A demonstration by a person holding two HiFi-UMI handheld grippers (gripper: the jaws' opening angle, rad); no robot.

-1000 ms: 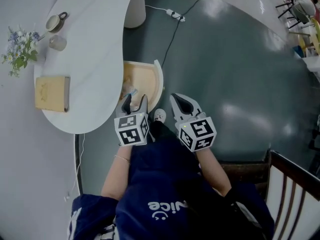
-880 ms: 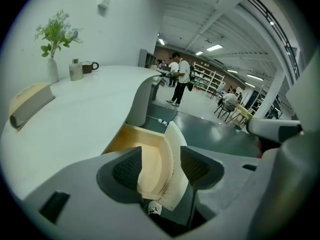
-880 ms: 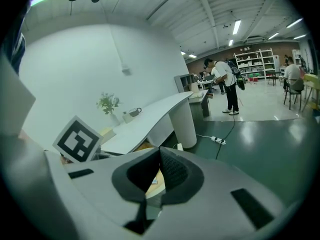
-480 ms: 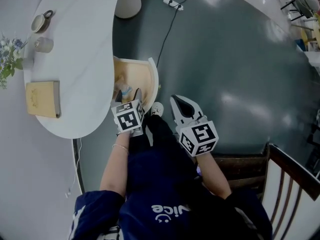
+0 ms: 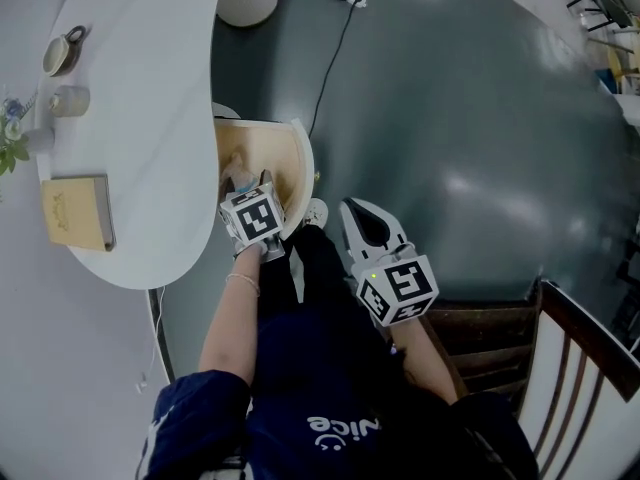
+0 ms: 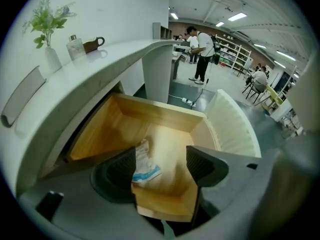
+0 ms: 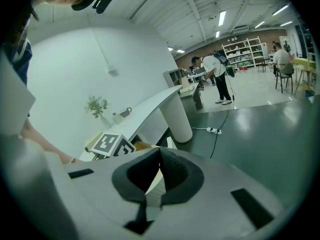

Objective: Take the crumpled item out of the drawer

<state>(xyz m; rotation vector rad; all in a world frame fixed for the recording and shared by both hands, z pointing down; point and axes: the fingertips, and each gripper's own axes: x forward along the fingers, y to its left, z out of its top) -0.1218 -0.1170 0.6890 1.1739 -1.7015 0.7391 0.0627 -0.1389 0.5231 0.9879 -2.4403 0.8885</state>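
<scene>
In the open drawer (image 6: 156, 115), on its wooden floor, the crumpled item (image 6: 145, 165) lies toward the left side and close to the near wall. It is a white wad with a blue strip at its near end. Its long axis runs roughly from that near wall toward the back of the drawer, almost in line with the way the left gripper (image 6: 161, 163) points.

That gripper is the nearer one by far, aimed steeply down into the drawer. Its fingers (image 6: 117, 171) are released and spread wide, having just been opening, and nothing is clamped between them. The wad sits below them and off centre, tucked against the inner edge of the left finger in the left gripper view, partly hidden behind it. Whether that finger touches it I cannot tell. To bracket the wad, I judge the gripper needs a small shift toward its own left before it goes lower.

The right gripper (image 5: 365, 220) hangs beside the drawer's curved front, over the person's lap, its fingers (image 7: 175, 176) clenched together on nothing.

The drawer sticks out from under the edge of the white bench (image 5: 150, 118), which carries a book (image 5: 75, 213) near that edge and a cup (image 5: 58, 53) farther back.
</scene>
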